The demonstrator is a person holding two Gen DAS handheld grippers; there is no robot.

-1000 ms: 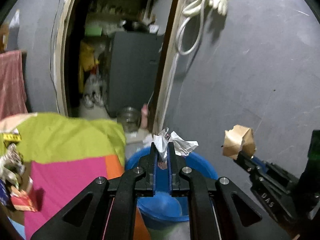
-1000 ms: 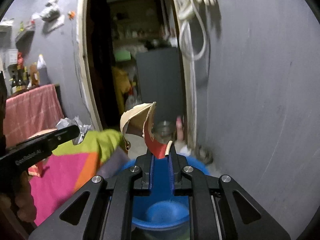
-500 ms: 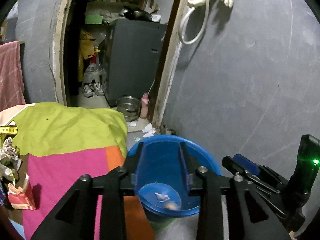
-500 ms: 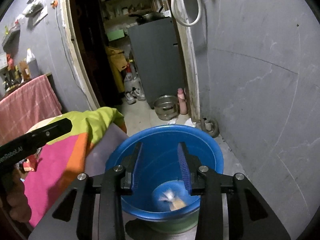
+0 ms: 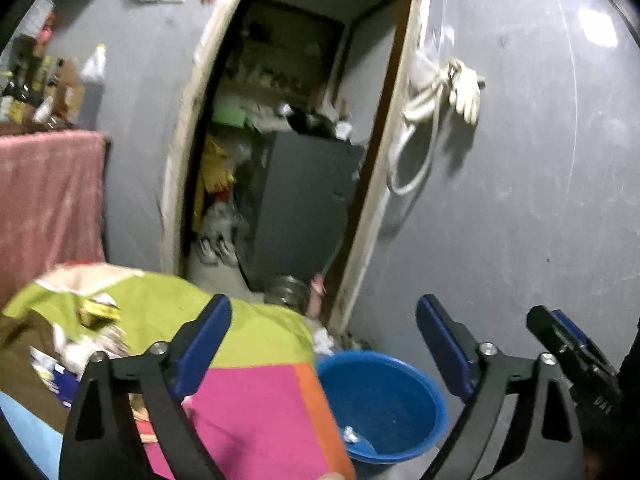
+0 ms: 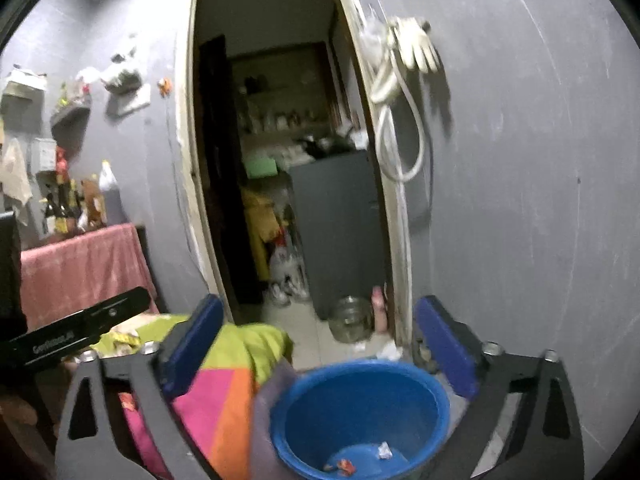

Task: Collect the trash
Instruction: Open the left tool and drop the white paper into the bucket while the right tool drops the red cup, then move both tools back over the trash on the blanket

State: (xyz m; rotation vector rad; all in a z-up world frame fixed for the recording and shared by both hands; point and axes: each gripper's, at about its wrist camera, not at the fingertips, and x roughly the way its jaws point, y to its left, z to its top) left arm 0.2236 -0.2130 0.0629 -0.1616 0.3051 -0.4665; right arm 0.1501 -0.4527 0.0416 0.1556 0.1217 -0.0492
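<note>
A bucket [image 6: 360, 412] is sitting on the floor just right of a cloth-covered surface [image 5: 256, 400], near the wall [image 5: 520, 200]. Scraps of trash [image 6: 384, 450] are lying in its bottom, and more trash [image 5: 96, 312] is lying on the cloth to the left. Behind the bucket a doorway [image 6: 288, 160] is opening, with a metal pot [image 6: 350, 318] standing on the floor just inside it. A hose [image 5: 424, 128] is hanging on the wall right of the doorway

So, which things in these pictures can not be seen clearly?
- Trash pile on the bedspread, left wrist view: motion blur, partly behind the left gripper.
- Blue bucket bottom, both views: scraps too small to identify.
- Shelves beyond the doorway: dark, blurred.
</note>
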